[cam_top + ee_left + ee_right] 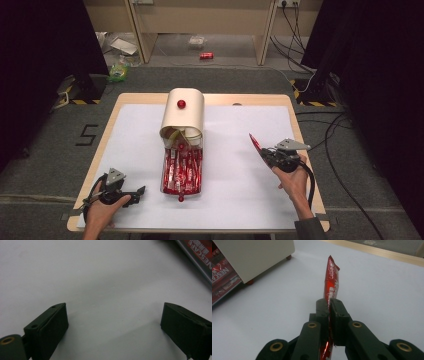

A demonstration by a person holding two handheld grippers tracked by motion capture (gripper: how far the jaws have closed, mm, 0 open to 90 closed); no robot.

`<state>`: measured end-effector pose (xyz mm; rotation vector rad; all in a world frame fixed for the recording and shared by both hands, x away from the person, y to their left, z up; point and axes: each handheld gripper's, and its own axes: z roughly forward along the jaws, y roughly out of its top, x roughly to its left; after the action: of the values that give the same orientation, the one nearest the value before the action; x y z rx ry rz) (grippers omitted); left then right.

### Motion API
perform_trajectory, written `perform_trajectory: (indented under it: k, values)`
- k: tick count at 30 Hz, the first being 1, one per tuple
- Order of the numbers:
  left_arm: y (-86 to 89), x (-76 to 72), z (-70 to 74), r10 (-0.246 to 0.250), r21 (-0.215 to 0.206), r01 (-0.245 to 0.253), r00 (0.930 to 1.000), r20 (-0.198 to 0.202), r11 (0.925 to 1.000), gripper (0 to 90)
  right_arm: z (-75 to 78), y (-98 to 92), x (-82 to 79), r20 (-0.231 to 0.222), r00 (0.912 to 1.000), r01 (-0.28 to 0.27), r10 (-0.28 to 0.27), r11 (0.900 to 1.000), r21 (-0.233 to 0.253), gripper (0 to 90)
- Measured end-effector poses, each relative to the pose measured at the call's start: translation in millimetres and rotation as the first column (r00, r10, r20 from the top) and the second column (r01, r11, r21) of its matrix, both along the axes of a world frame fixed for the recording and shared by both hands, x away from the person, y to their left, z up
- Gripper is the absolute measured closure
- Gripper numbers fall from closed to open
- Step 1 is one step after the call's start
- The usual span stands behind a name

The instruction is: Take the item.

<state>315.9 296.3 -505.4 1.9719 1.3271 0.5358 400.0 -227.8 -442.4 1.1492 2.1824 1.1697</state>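
Bench [250, 200] surface is covered by a white sheet, with bare wood visible along the edges. At the left, the left gripper [141, 190] rests low on the sheet near the front edge, held in the person's left hand [102, 210]. In the left gripper view its jaws stand wide apart with only white sheet between them, and nothing is held.

At centre, a cream box [183, 117] with a rounded top and a red knob [181, 104] stands on the sheet. A drawer tray [182, 172] extends from its front toward the person and is packed with red sachets lying lengthwise. The tray's front end lies just beside the left gripper, not touching it. In the left gripper view a corner of the tray [197, 257] appears at the upper right.

At the right, the right gripper [263, 153] is held in the person's right hand [292, 180] above the sheet, well apart from the box. Its jaws are pressed together on a single red sachet [255, 143]. In the right gripper view the sachet [332, 285] rises from between the jaws and points away from the hand, clear of the sheet, with its lower end passing down behind the gripper's linkage. The box [257, 257] is at the upper left of that view.
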Motion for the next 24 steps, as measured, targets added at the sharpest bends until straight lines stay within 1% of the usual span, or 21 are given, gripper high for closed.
perform_trajectory:
  k: [3, 7, 11, 14, 18, 20, 23, 24]
  values:
    - [0.0, 0.0, 0.0, 0.0, 0.0, 0.0, 1.0, 0.0, 1.0, 6.6, -2.9, 0.4, 1.7, -0.001, 1.0, 0.001, -0.001, 1.0, -0.019, 85.7]
    - [-0.1, 0.0, 0.0, 0.0, 0.0, 0.0, 1.0, 0.0, 1.0, 6.6, -4.8, 0.1, 3.0, -0.006, 1.0, 0.001, -0.001, 1.0, -0.03, 85.7]
    - [0.0, 0.0, 0.0, 0.0, 0.0, 0.0, 1.0, 0.0, 1.0, 6.6, -9.5, -3.0, 5.9, -0.02, 0.9997, 0.012, -0.013, 0.999, -0.038, 85.6]
    - [0.0, 0.0, 0.0, 0.0, 0.0, 0.0, 1.0, 0.0, 1.0, 6.6, -11.1, -5.0, 6.9, -0.027, 0.9994, 0.021, -0.022, 0.999, -0.034, 85.6]
    - [-0.1, 0.0, 0.0, 0.0, 0.0, 0.0, 1.0, 0.0, 1.0, 6.6, -14.3, -8.2, 8.7, -0.035, 0.999, 0.025, -0.026, 0.998, -0.051, 85.5]
    - [0.0, 0.0, 0.0, 0.0, 0.0, 0.0, 1.0, 0.0, 1.0, 6.6, -15.7, -8.6, 9.2, -0.041, 0.9988, 0.027, -0.029, 0.998, -0.052, 85.5]
    - [-0.1, -0.1, 0.0, 0.0, 0.0, 0.0, 1.0, 0.0, 1.0, 6.6, -21.1, -9.0, 11.6, -0.061, 0.9975, 0.031, -0.035, 0.998, -0.063, 85.4]
    - [-0.1, 0.0, 0.0, 0.0, 0.0, 0.0, 1.0, 0.0, 1.0, 6.6, -21.8, -9.0, 12.2, -0.06, 0.9977, 0.029, -0.033, 0.997, -0.065, 85.4]
